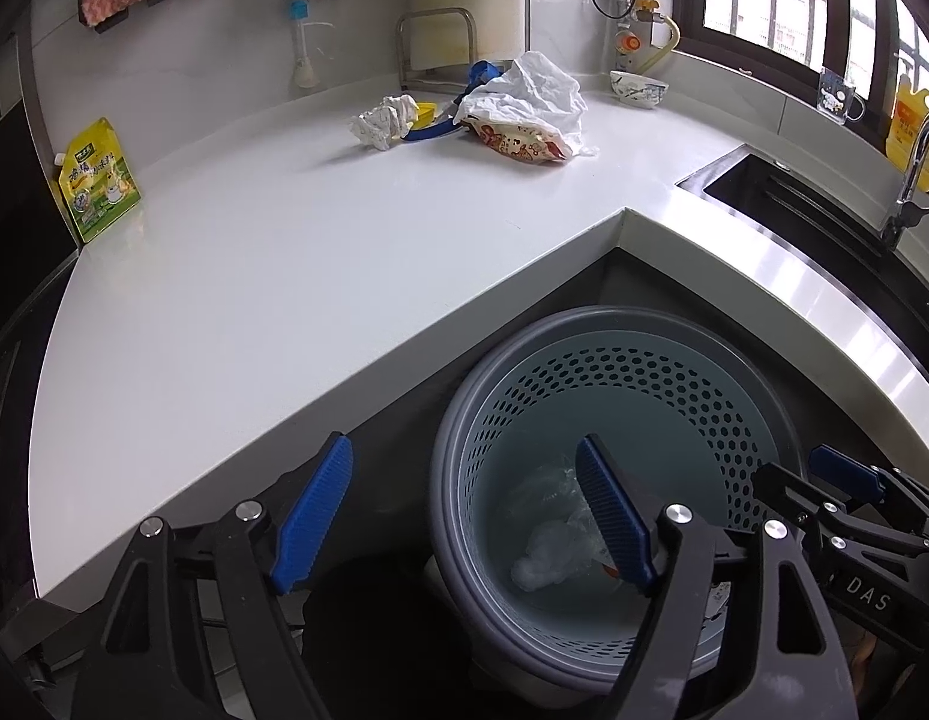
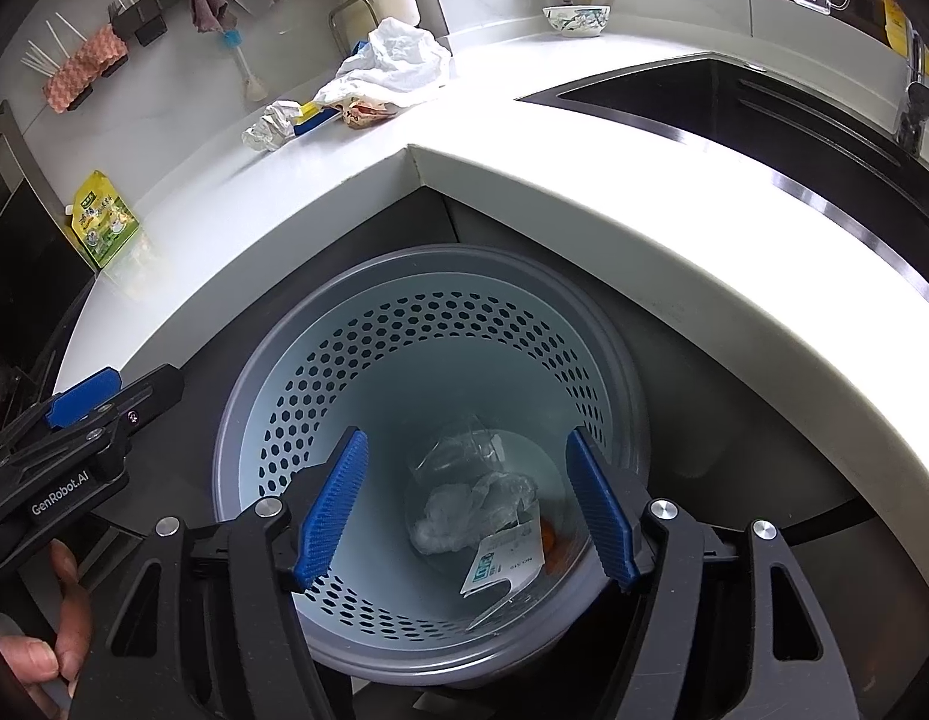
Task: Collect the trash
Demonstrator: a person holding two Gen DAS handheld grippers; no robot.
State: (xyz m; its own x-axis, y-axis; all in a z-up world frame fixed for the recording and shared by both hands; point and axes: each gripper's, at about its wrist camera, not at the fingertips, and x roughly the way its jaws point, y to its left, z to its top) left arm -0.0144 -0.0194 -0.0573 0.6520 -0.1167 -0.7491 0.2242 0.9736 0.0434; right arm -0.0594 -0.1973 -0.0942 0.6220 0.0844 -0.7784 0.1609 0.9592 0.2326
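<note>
Both hand-held grippers hang over the bin [image 2: 428,420], jaws wide apart, nothing held. Right hand-held gripper [image 2: 467,516] is centred above the bin mouth; left hand-held gripper [image 1: 464,516] straddles the bin's rim at 9 o'clock.

Bin floor holds clear plastic wrap [image 2: 464,510] and a label [image 2: 506,558].

Remaining trash sits at the desk's [image 1: 254,300] far corner: crumpled paper [image 1: 383,120], white bag [image 1: 530,96] over a printed wrapper [image 1: 518,144]. From the left hand-held gripper that pile lies at 12 o'clock, well apart. Wrapper's long axis runs roughly 10-to-4.

Left looks nearer the paper, marginally. Likely next: reach forward across the desk.
</note>
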